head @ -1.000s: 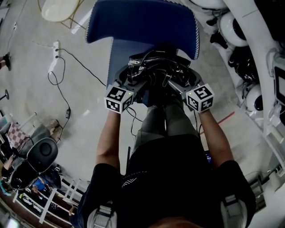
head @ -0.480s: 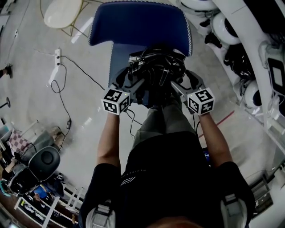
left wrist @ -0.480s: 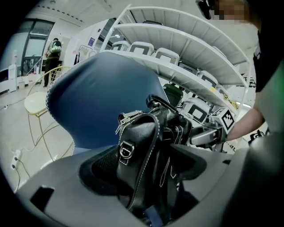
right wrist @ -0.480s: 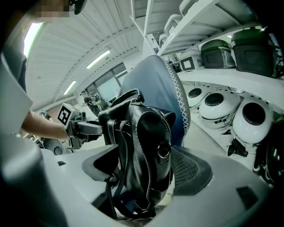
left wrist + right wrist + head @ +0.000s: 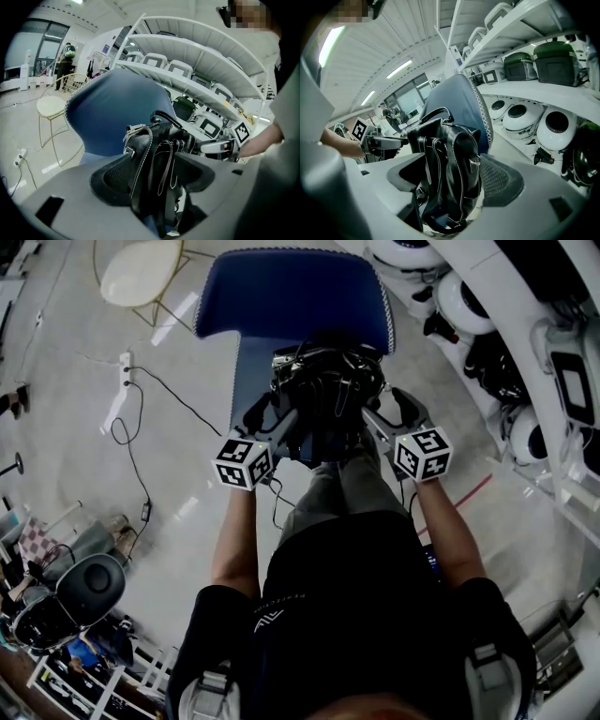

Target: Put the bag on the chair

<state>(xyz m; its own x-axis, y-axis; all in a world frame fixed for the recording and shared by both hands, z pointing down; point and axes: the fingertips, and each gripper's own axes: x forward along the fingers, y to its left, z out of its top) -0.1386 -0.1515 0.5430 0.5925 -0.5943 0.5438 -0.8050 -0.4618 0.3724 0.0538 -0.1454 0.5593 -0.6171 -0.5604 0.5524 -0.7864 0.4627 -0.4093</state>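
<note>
Soft, floppy black bag [image 5: 326, 390] is held over the chair [image 5: 291, 296] seat. It is clamped by the left gripper [image 5: 281, 413], whose jaws have just been closing, and by the right gripper [image 5: 384, 411]. It is judged light and saggy, best gripped by its sides.

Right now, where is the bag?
Head view, centre: the bag is held between the left gripper, whose jaws have just been closing on it, and the right gripper, over the seat of the blue chair, before its backrest.

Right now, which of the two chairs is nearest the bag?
The blue upholstered chair directly ahead, with the black bag right in front of its backrest; the cream round-seated chair stands apart to its left.
</note>
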